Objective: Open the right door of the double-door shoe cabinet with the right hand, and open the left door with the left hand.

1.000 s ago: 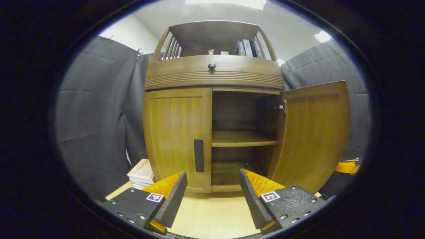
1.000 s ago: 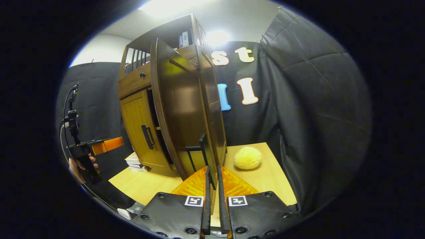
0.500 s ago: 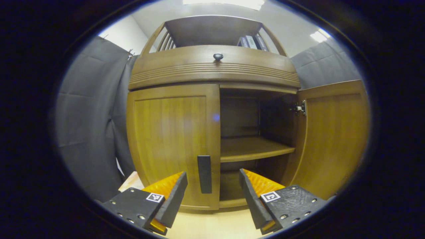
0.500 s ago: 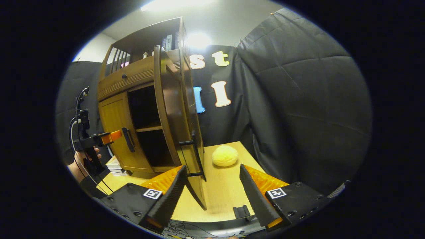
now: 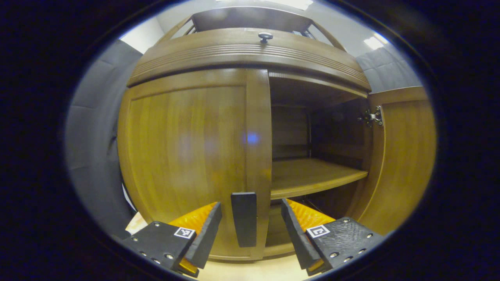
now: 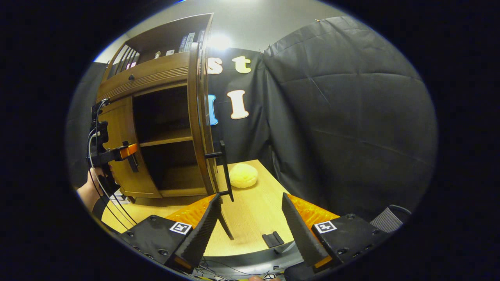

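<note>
- 2 doors are fronting the wooden shoe cabinet (image 5: pixel 250 54), which is standing on a light wooden table (image 6: pixel 258 210).
- In the left gripper view, the left door (image 5: pixel 187 156) is sitting shut, with its dark vertical handle (image 5: pixel 243 218) near the door's inner edge.
- The left gripper (image 5: pixel 250 228) is hovering with its jaws spread wide, and the handle is lying in the gap between its fingers (image 5: pixel 205 236), touching neither.
- In the right gripper view, that same gripper (image 6: pixel 127 150) is showing at the left door's handle, with a hand (image 6: pixel 95 183) holding it from below.
- The right door (image 6: pixel 201 125) is standing swung wide, edge-on to the right gripper view, with its dark handle (image 6: pixel 224 171) sticking out toward the booth wall.
- The right gripper (image 6: pixel 250 230) is hanging with its jaws apart, gripping nothing, close in front of the open door and clear of that handle.
- Inside the cabinet, 1 bare shelf (image 5: pixel 312 177) is showing, and a metal hinge (image 5: pixel 373 117) is sitting on the right door's inner side.
- A pale yellow round object (image 6: pixel 243 175) is lying on the table beside the open door.
- Several books (image 6: pixel 189 39) are standing on the cabinet's top shelf.
</note>
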The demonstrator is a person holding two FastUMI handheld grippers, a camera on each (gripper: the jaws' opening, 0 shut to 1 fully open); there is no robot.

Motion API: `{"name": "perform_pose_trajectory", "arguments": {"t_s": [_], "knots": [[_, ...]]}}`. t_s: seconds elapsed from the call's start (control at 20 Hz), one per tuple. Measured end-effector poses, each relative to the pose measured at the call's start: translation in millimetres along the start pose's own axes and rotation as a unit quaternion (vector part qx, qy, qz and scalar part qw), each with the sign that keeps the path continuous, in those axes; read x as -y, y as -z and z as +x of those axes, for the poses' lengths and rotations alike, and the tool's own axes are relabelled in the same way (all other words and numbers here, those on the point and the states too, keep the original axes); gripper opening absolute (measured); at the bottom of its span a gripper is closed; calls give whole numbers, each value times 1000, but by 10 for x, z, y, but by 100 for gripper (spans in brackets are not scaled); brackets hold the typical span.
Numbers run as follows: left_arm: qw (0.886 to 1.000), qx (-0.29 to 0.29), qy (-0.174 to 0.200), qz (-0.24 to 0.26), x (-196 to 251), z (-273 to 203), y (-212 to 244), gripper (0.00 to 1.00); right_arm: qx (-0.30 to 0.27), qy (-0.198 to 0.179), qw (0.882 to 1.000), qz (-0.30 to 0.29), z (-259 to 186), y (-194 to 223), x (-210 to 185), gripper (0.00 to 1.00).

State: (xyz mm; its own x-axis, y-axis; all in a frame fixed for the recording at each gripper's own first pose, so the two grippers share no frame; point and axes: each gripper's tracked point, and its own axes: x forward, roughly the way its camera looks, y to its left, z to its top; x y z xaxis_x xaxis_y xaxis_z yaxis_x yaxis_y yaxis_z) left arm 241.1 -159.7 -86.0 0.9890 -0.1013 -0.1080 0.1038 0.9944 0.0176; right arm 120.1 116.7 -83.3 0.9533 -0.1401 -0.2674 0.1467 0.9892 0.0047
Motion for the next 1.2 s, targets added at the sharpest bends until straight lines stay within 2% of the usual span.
{"name": "perform_pose_trajectory", "arguments": {"t_s": [0.1, 0.15, 0.25, 0.35, 0.4, 0.5, 0.55, 0.75, 1.2], "knots": [[1000, -5, 17, -4, 50, 96, 88, 90, 1, 6, 1000, -3, -7, 21, -64, 92], [1000, 0, -20, 6, -70, 149, 57, 76, 1, 5, 1000, -3, -20, 30, -99, 92], [1000, 3, -14, -13, -107, 169, 33, 48, -1, 2, 1000, -6, -32, 57, -175, 93], [999, -6, -6, -37, -80, 176, 83, 40, -2, -2, 1000, -9, -16, 78, -229, 92], [999, 0, -4, -36, -20, 280, 67, 37, -4, -5, 1000, -10, -16, 97, -258, 93], [1000, -5, -1, -13, -29, 169, 75, 29, -4, -10, 1000, -11, 10, 103, -311, 93], [1000, -5, -2, -7, -44, 157, 52, 29, -3, -13, 1000, -10, 24, 92, -332, 93], [1000, -6, -2, -15, -11, 177, 58, 16, 7, -17, 1000, -9, 12, 70, -378, 92], [1000, -1, 11, -17, -8, 128, 29, 15, 14, -20, 1000, -6, -93, 108, -403, 92]]}}
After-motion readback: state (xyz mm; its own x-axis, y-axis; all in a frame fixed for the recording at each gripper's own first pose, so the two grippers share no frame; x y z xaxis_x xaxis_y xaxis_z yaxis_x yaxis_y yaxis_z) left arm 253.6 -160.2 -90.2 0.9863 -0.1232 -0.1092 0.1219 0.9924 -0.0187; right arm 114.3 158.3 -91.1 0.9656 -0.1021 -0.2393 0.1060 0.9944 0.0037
